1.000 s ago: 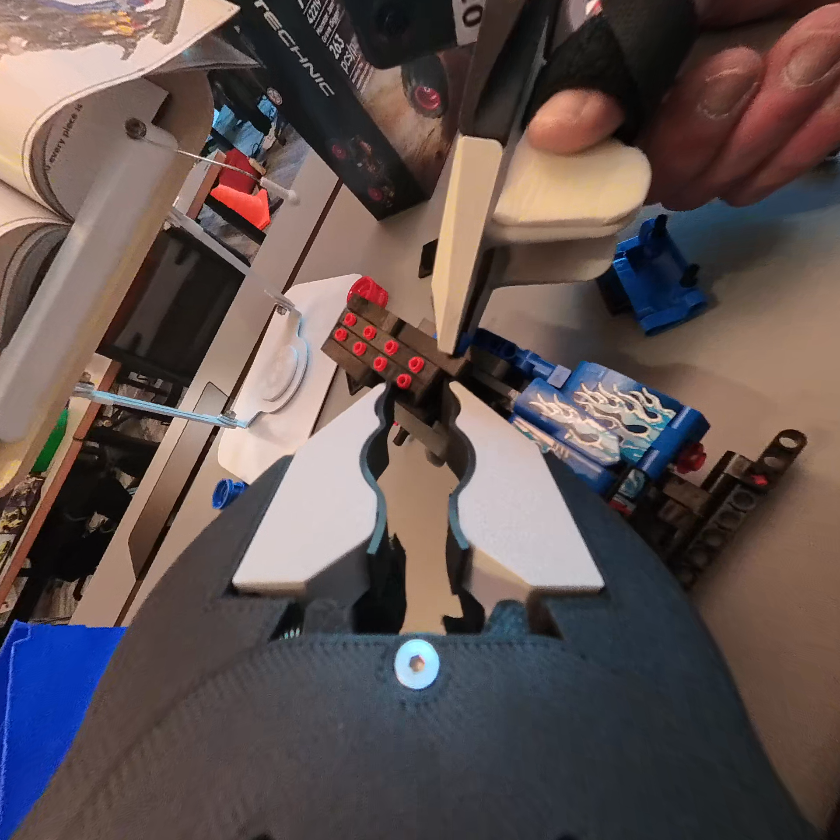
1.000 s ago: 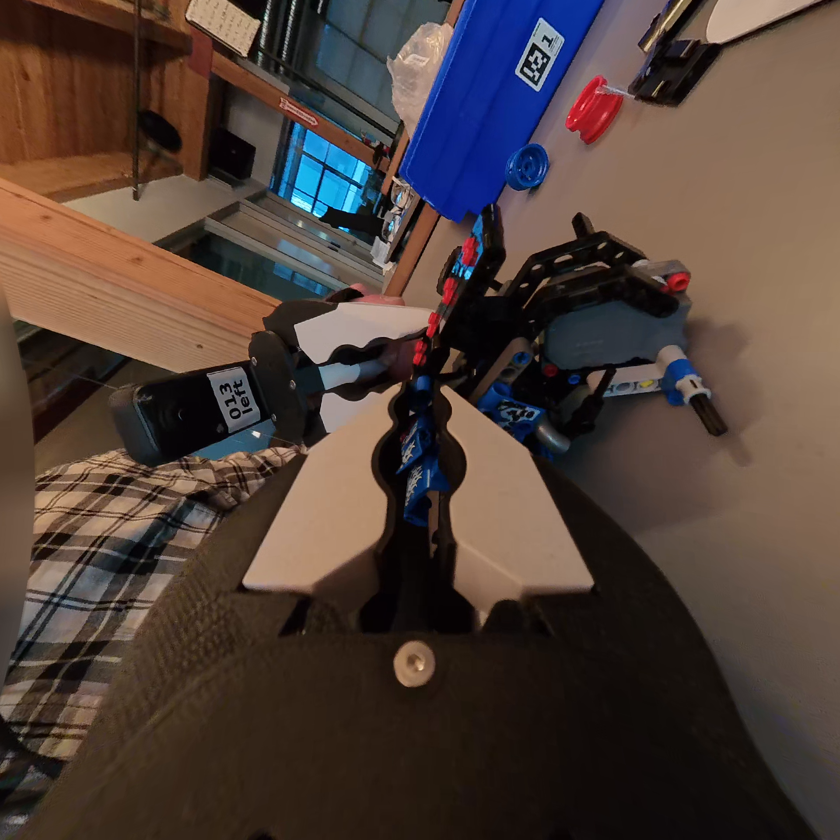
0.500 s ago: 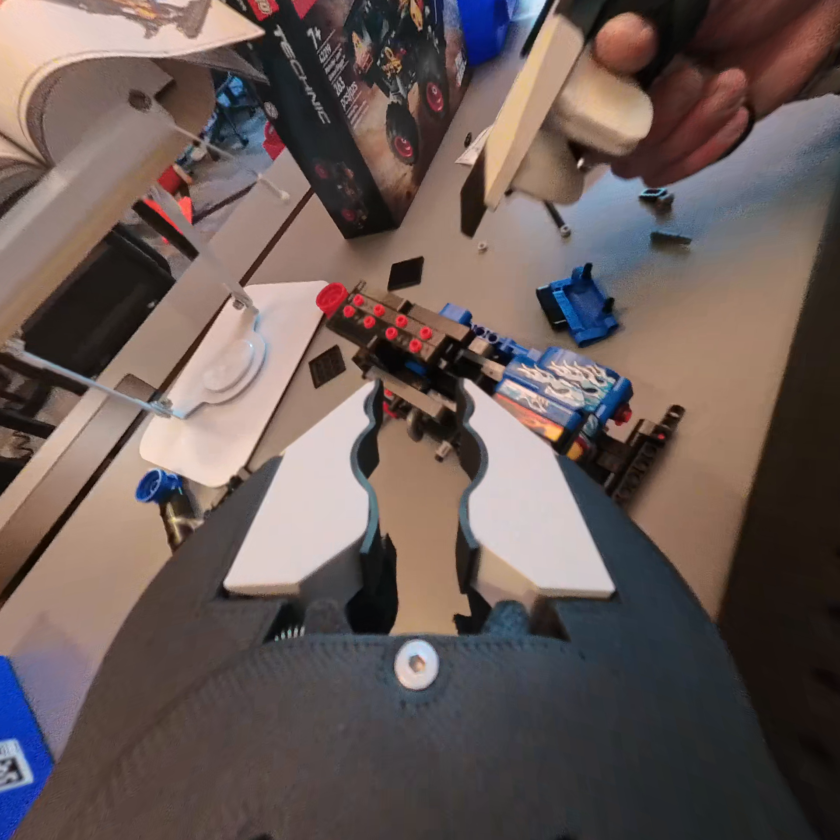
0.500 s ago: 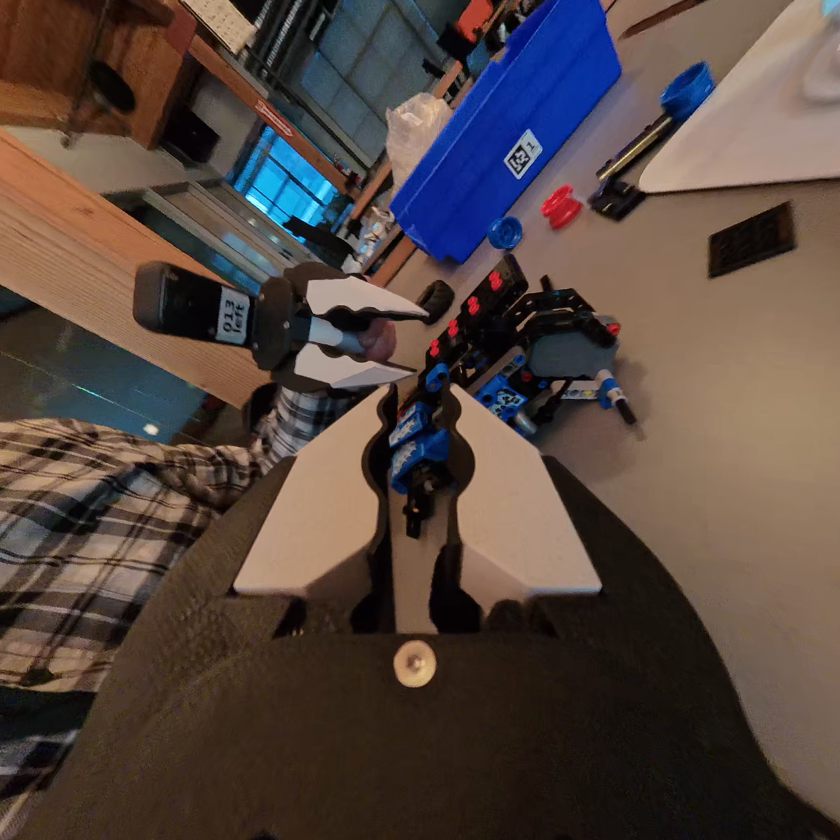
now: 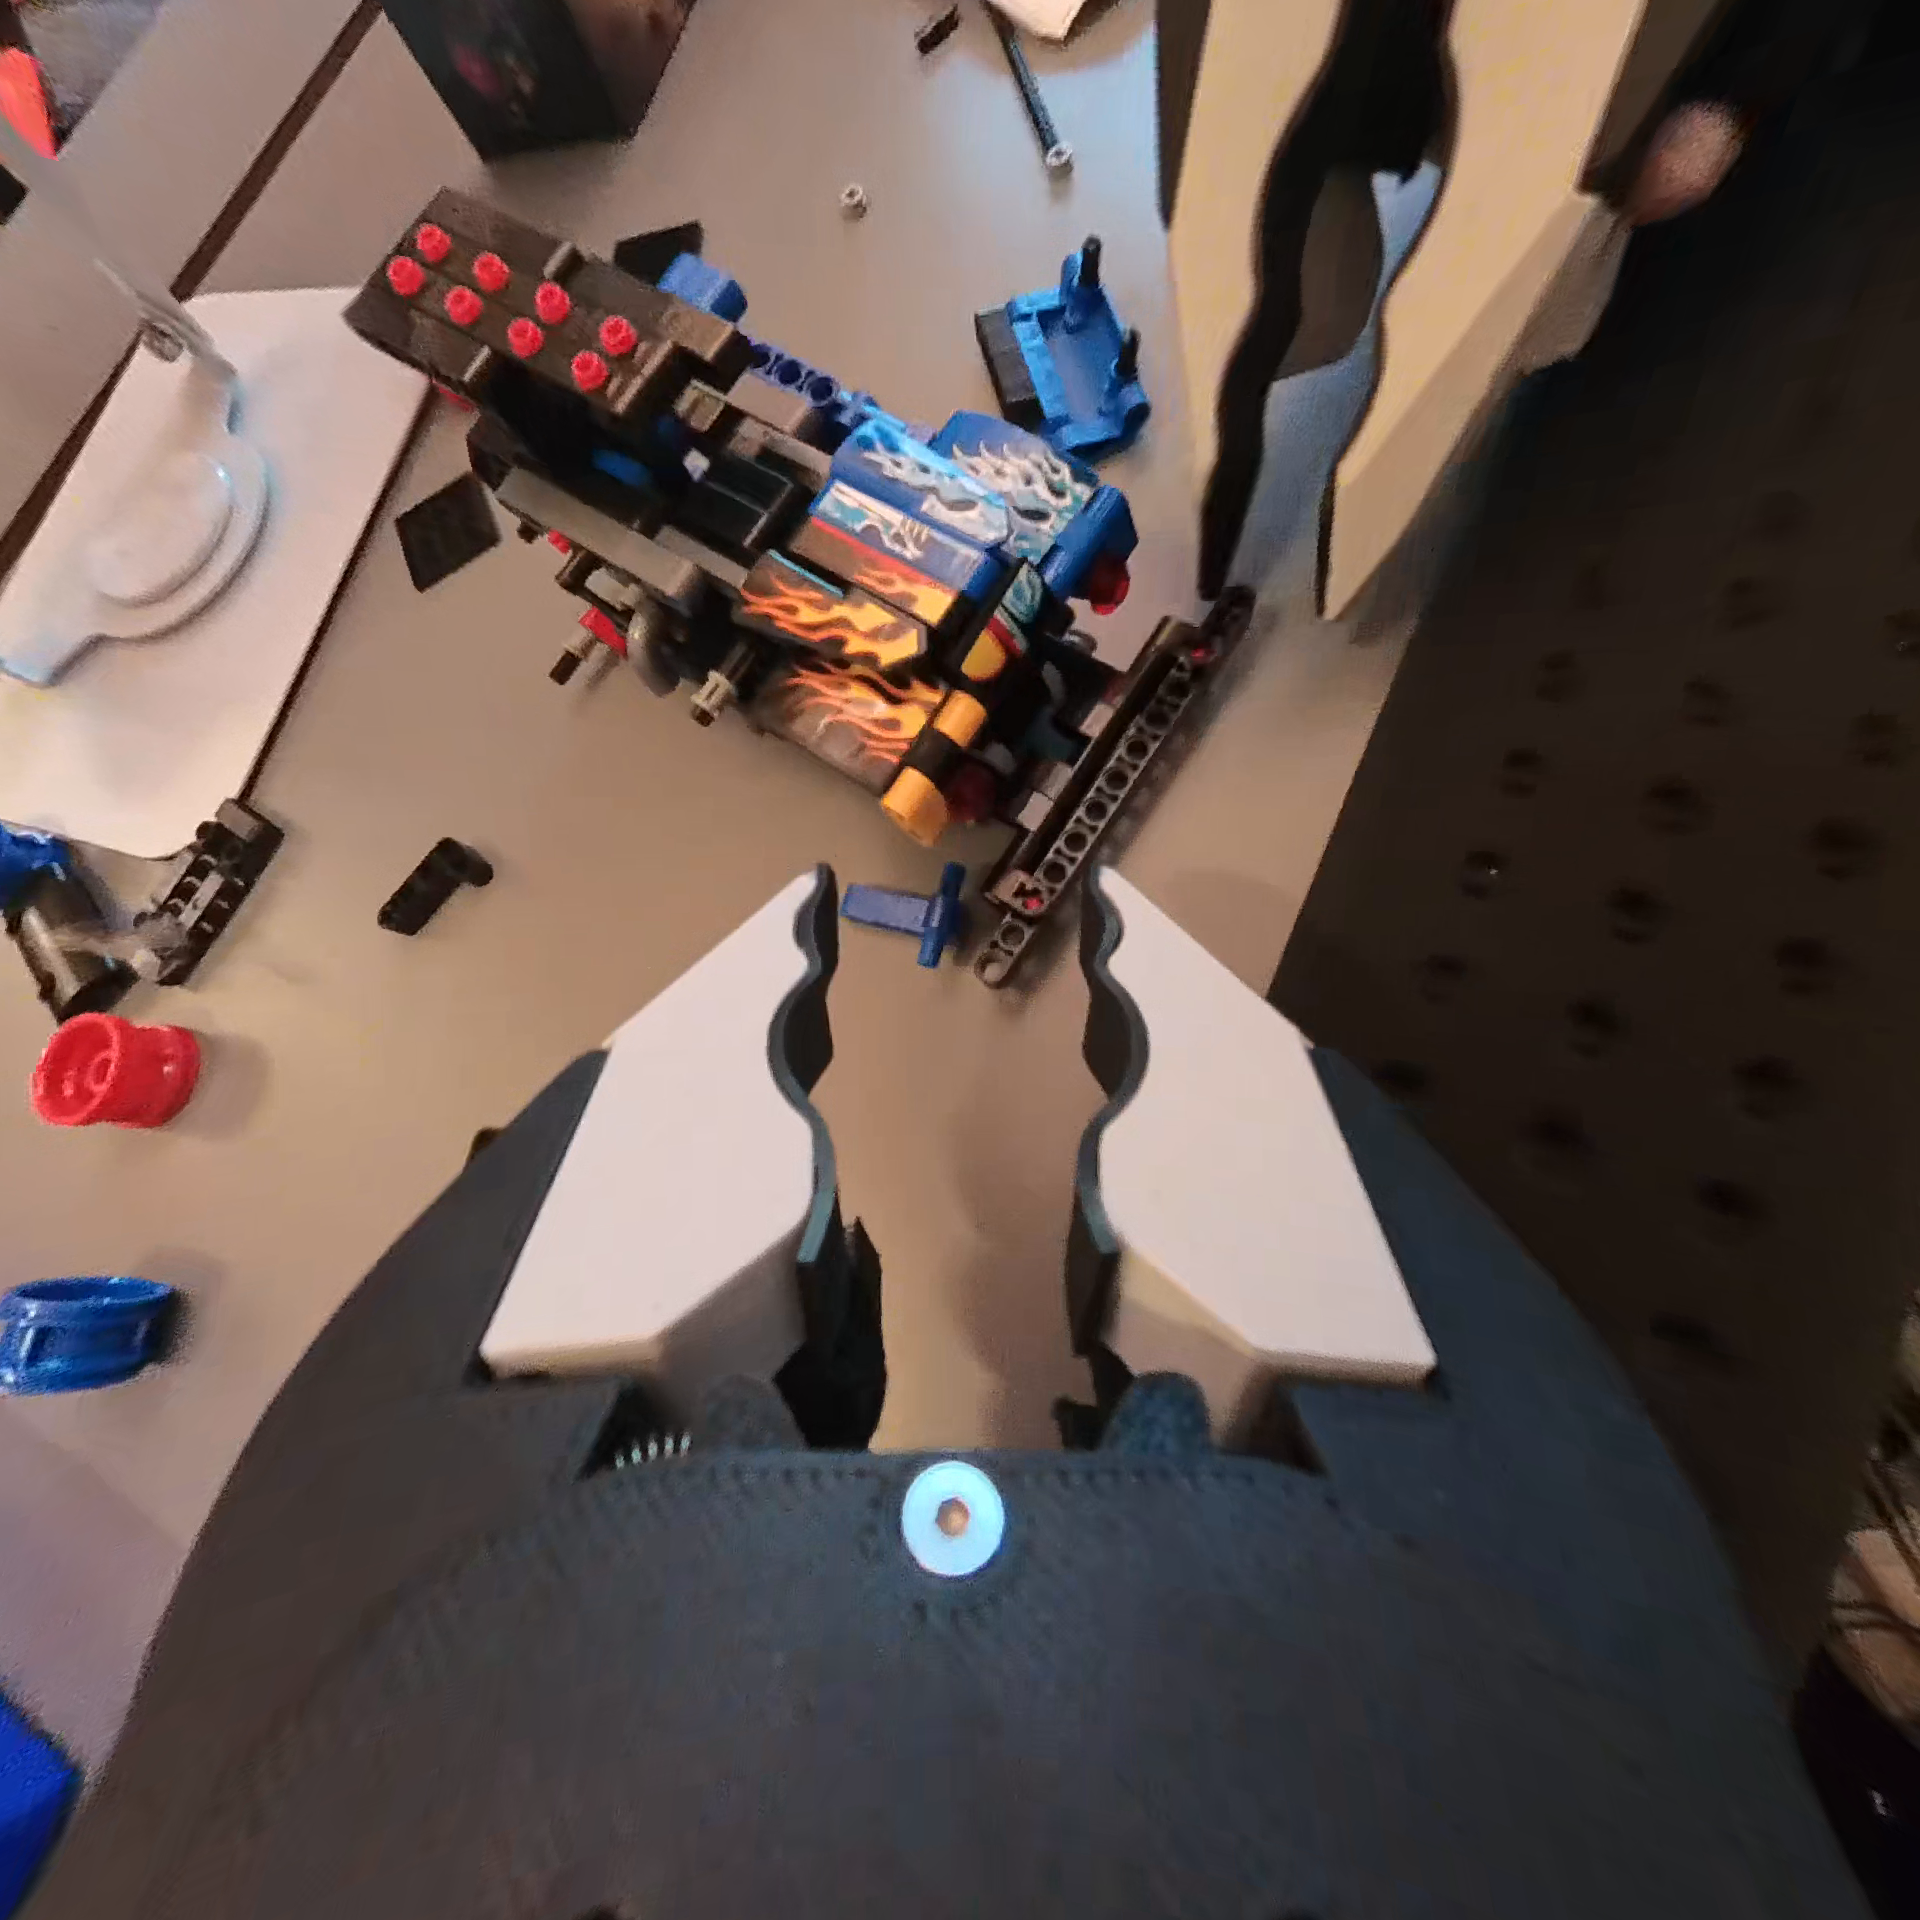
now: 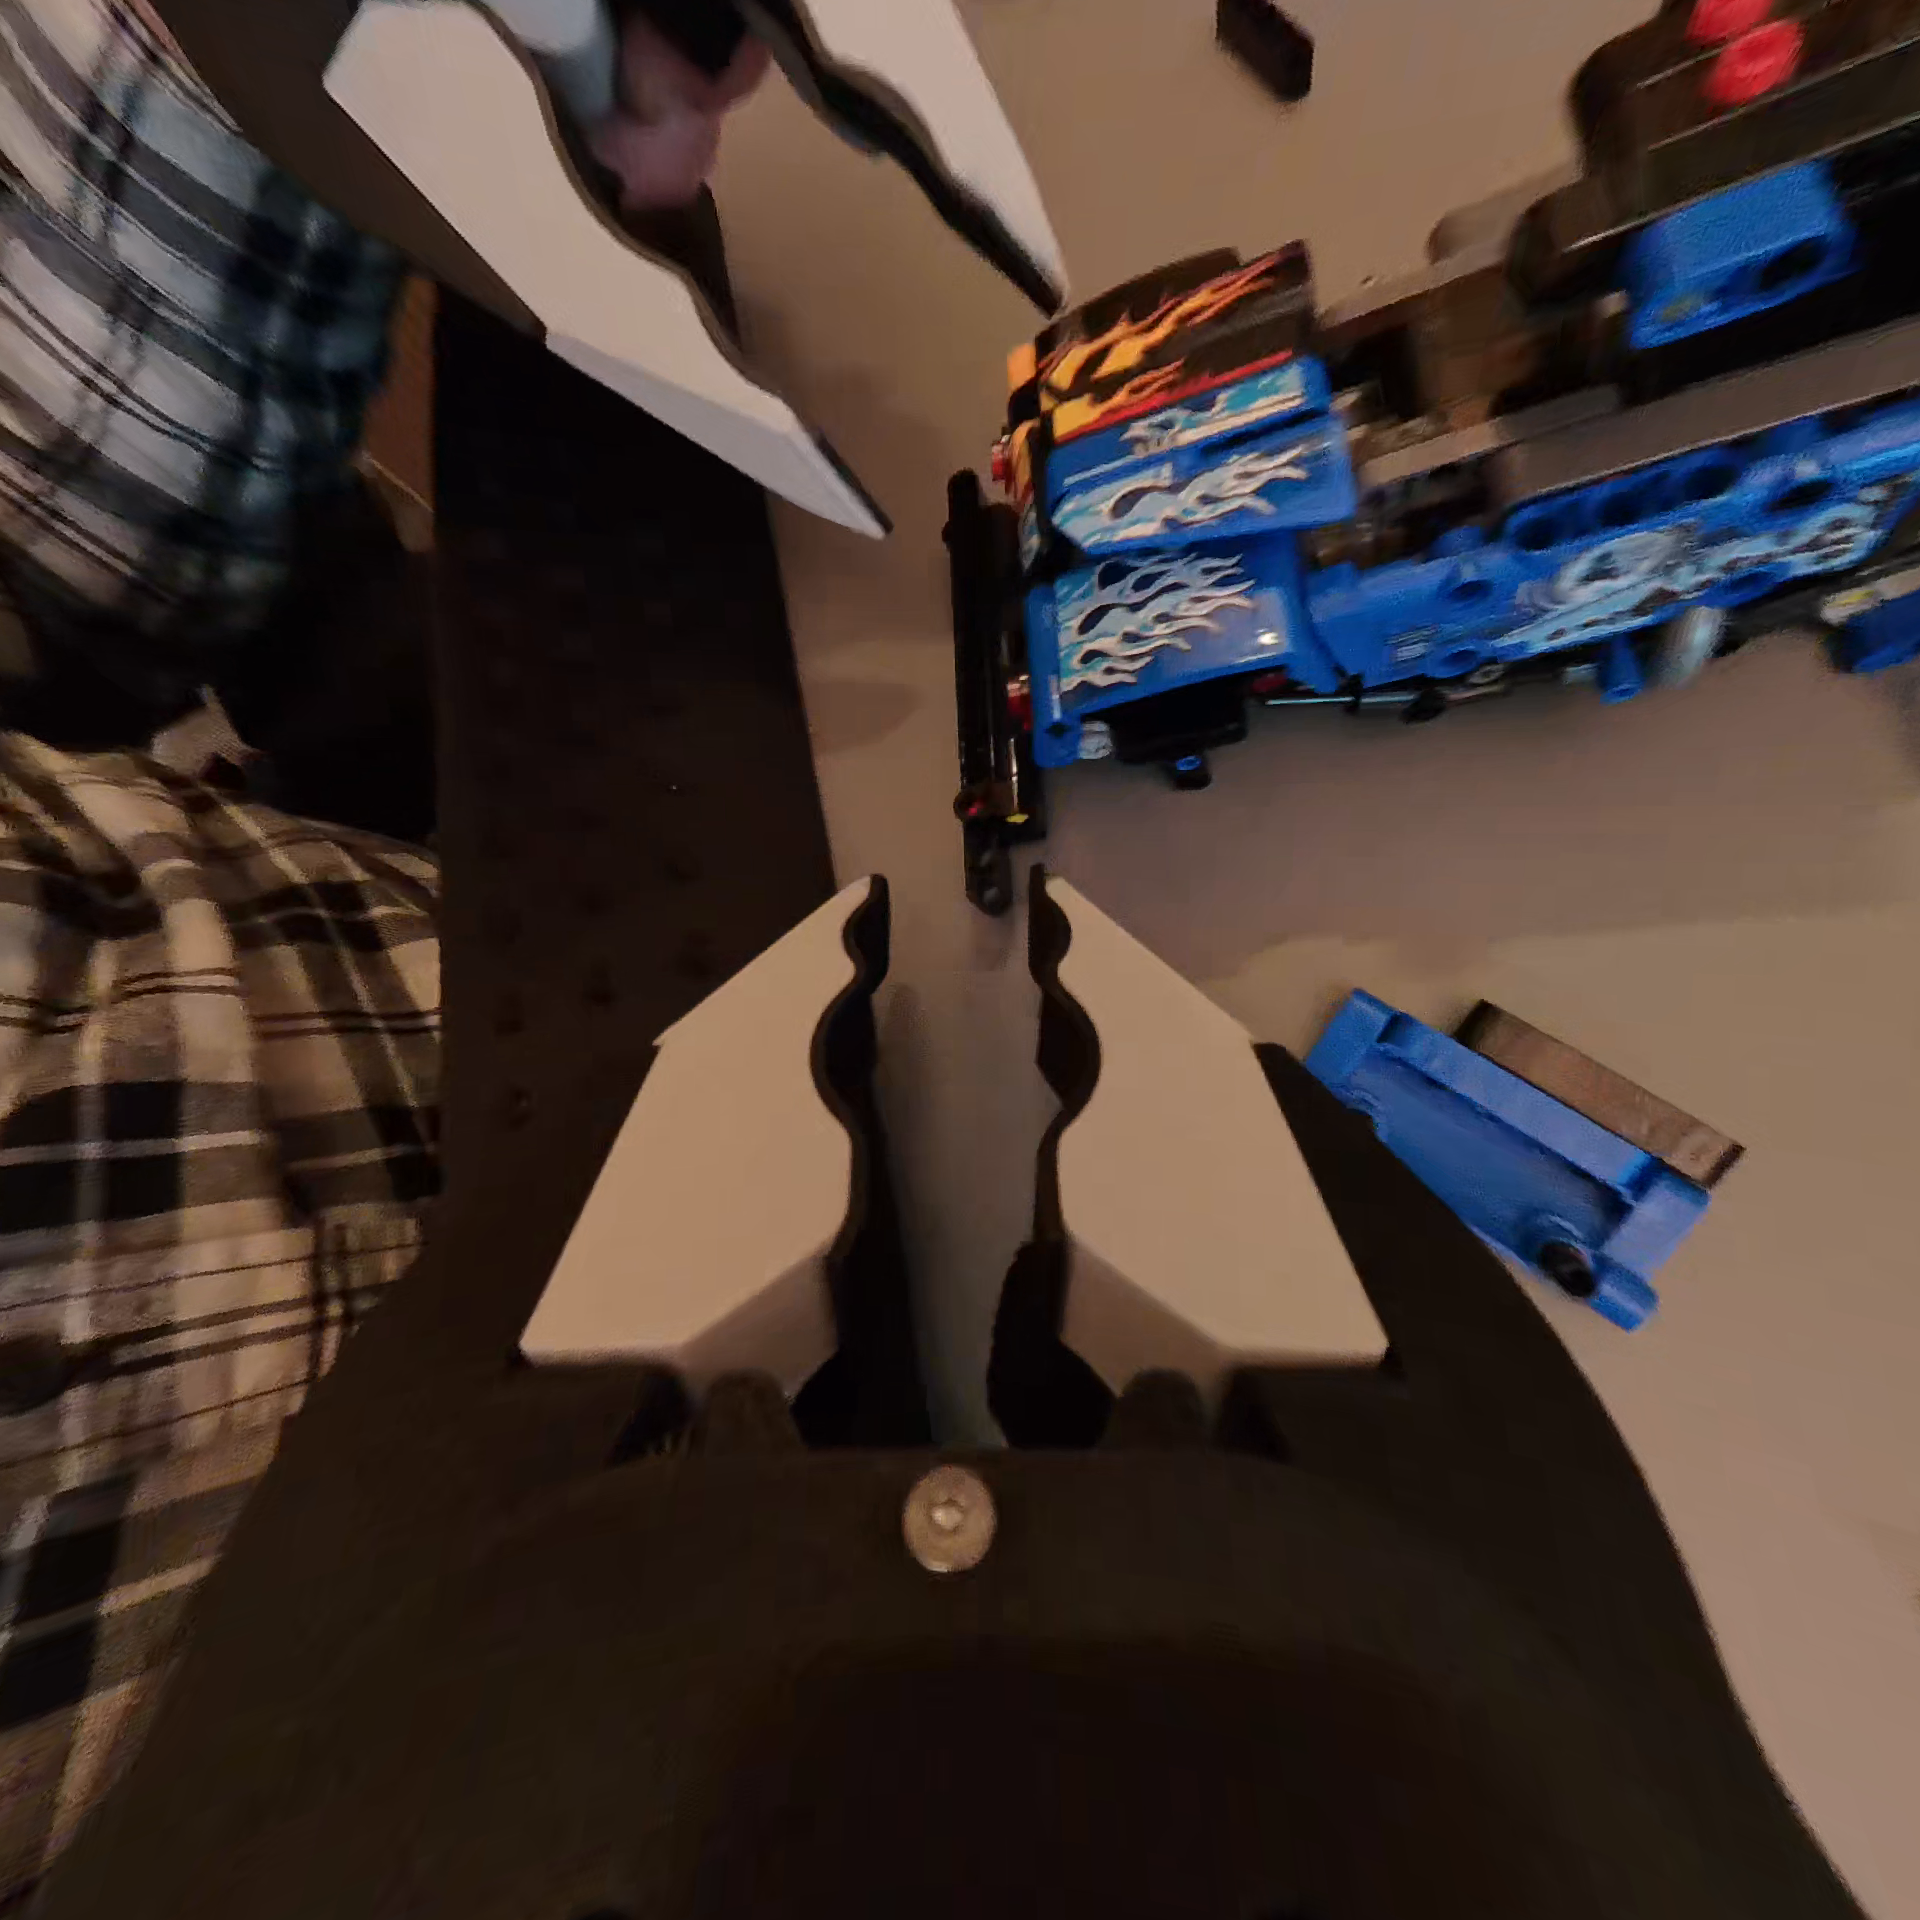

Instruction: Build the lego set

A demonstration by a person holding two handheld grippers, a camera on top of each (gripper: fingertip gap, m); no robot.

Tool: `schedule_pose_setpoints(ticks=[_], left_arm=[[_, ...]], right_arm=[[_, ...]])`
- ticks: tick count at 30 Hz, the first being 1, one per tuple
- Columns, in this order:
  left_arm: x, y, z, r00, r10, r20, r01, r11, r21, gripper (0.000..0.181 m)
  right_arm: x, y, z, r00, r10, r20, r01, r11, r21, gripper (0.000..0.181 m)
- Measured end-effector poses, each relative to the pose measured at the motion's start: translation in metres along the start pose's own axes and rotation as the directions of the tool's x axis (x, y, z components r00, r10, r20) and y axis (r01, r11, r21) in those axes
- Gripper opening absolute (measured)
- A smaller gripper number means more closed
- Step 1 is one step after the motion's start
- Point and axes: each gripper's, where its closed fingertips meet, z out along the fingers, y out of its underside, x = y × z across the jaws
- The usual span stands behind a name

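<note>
Half-built truck lies on table, both grippers above it: left gripper and right gripper fingers spread, empty. Probably light, stiff, fragile (grab the black frame, not stickered panels).

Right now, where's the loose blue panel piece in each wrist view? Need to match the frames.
Left wrist view: the loose blue panel piece lies on the table, upper middle, just right of the truck model.
Right wrist view: it lies lower right, below the truck model and right of the right gripper.
Shared landmark: the black holed beam at the model's flame-sticker end.
</note>
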Motion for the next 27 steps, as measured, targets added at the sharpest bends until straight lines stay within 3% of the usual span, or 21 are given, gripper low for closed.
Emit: schedule_pose_setpoints(ticks=[3,6,9,12,18,23,27], left_arm=[[-0.003,0.002,0.001,0.999,-0.004,0.035,0.004,1.0,-0.003,0.048],[-0.007,0.001,0.002,0.998,-0.012,0.056,0.012,1.0,0.012,0.048],[-0.021,-0.007,0.008,0.99,0.009,0.141,-0.012,1.0,0.023,0.047],[-0.025,-0.012,0.016,0.99,0.015,0.142,-0.018,1.0,0.02,0.046],[-0.055,-0.006,0.019,0.963,0.011,0.268,0.0,0.999,-0.044,0.037],[-0.08,0.008,0.01,0.924,-0.062,0.378,0.088,0.995,-0.052,0.038],[-0.081,0.008,0.008,0.927,-0.113,0.358,0.124,0.992,-0.007,0.038]], right_arm=[[0.004,0.002,-0.006,0.997,-0.043,-0.059,0.042,0.999,-0.012,0.025],[0.03,0.002,-0.037,0.991,0.018,-0.13,-0.012,0.999,0.047,0.027],[0.06,0.016,-0.067,0.969,0.032,-0.247,-0.026,0.999,0.025,0.032],[0.077,0.032,-0.09,0.947,0.024,-0.32,-0.03,0.999,-0.011,0.035],[0.086,0.048,-0.087,0.936,-0.092,-0.341,0.043,0.988,-0.148,0.043],[0.071,0.071,-0.088,0.959,-0.149,-0.24,0.088,0.965,-0.247,0.036],[0.07,0.08,-0.09,0.963,-0.155,-0.219,0.097,0.962,-0.255,0.032]])
